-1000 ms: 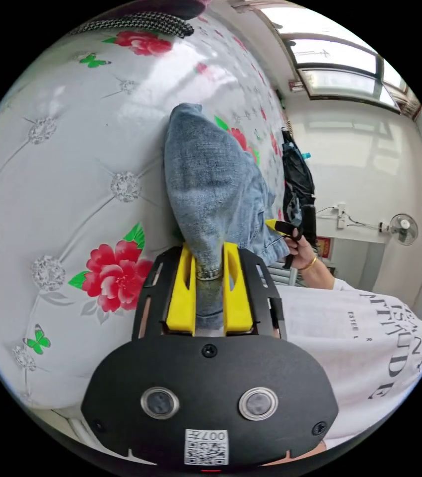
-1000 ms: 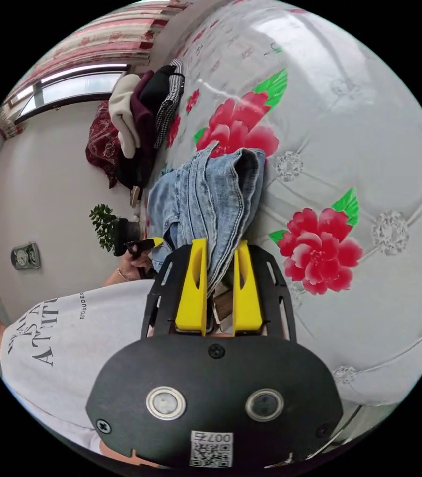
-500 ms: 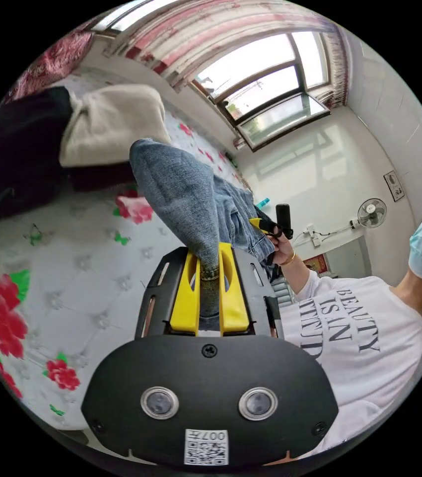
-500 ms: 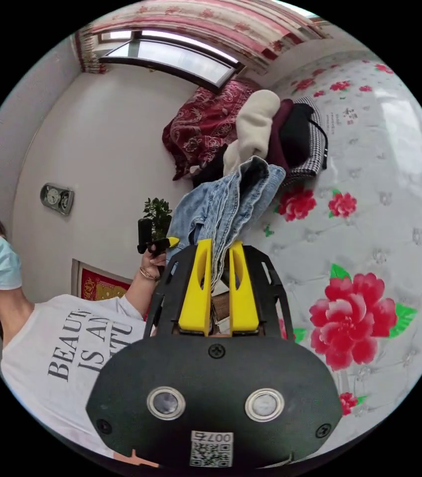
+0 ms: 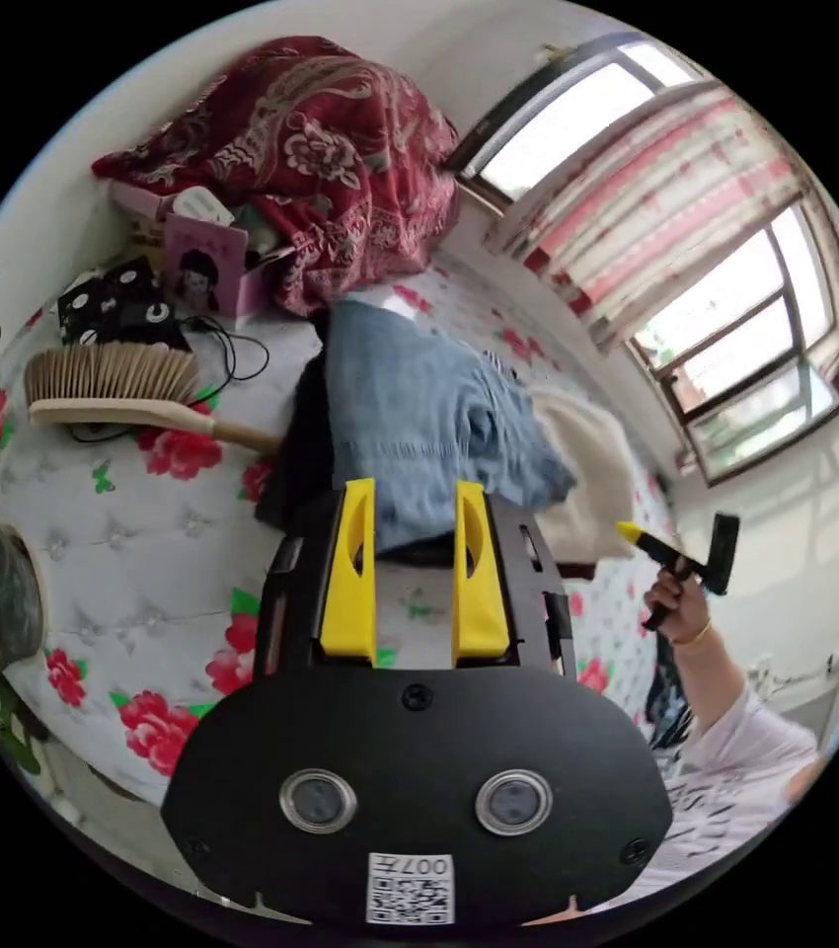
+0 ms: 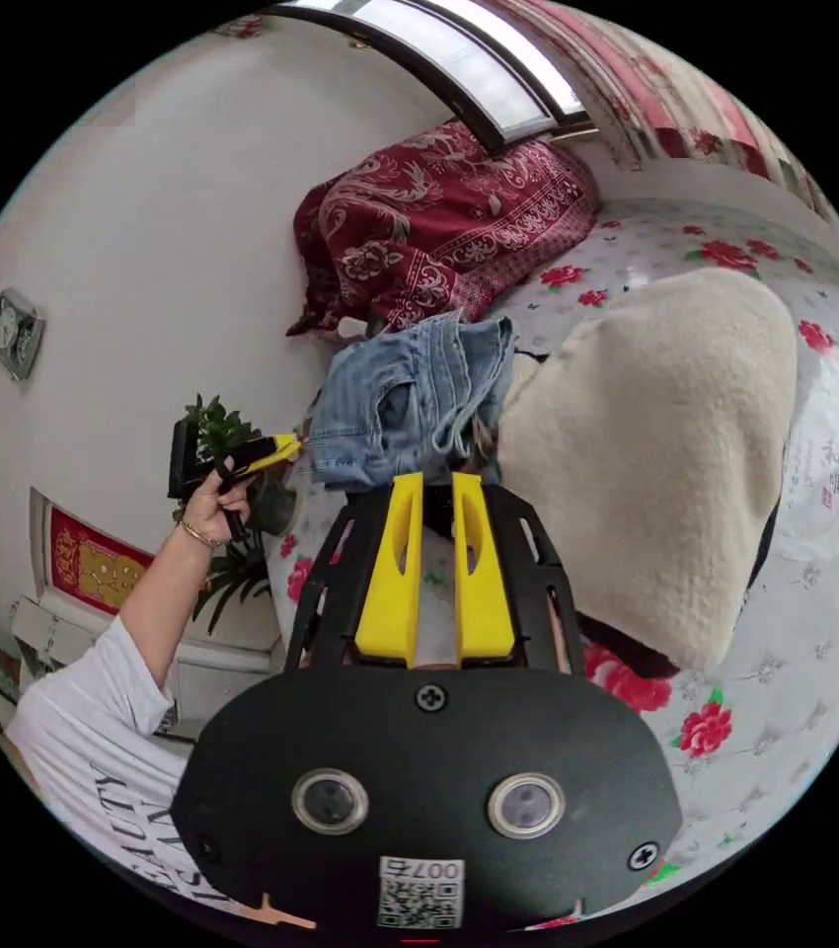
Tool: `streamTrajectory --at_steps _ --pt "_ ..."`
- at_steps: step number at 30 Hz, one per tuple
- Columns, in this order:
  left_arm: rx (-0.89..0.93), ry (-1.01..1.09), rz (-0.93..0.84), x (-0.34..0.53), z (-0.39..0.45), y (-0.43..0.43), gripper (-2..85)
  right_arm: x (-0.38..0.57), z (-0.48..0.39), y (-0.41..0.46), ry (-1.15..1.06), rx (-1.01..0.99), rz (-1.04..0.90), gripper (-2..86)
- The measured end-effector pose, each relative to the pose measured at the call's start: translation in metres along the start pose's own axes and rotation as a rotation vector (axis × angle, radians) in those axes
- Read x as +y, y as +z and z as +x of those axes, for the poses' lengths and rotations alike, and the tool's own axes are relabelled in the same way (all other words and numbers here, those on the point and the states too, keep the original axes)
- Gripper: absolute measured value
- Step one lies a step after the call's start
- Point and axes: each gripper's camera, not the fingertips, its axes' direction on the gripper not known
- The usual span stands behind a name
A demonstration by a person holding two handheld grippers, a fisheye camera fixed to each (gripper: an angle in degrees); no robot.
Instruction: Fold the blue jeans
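The bed (image 5: 94,553), with its white quilted cover printed with red flowers, is the largest thing we see, and everything lies on it. At its far end there is a dark red patterned blanket (image 5: 321,128), and nearer to us a big cream fleece garment (image 6: 656,444) on top of darker clothes.

The blue jeans (image 5: 419,415) rest as a compact bundle on this pile of clothes, just beside the cream garment and in front of the red blanket. In the right gripper view the jeans (image 6: 410,400) show seams and a pocket opening, so we think this end is the waist part.

We judge that denim is rather heavy and a little stiff, but it bends and drapes easily, is not slippery and cannot break. A good place to take it is a thick edge, such as the waistband or a hem, because several layers there give the tool something firm to bite.

A brush (image 5: 123,390) with a wooden handle lies on the bed to one side, well apart from the jeans.

Our left tool (image 5: 410,513) has its yellow jaws wide apart with nothing between them, just in front of the jeans. Our right tool (image 6: 434,504) is also empty, its jaws standing only narrowly apart.
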Motion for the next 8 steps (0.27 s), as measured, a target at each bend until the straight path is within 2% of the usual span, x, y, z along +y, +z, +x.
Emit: streamTrajectory --at_steps 4,8 --pt "-0.108 0.181 -0.165 0.114 0.042 0.081 7.7 0.115 0.008 0.016 -0.022 0.197 -0.108 4.2" --pt "-0.150 0.275 -0.376 0.230 0.109 0.154 4.6 0.261 0.021 0.009 0.107 0.363 -0.334 3.0"
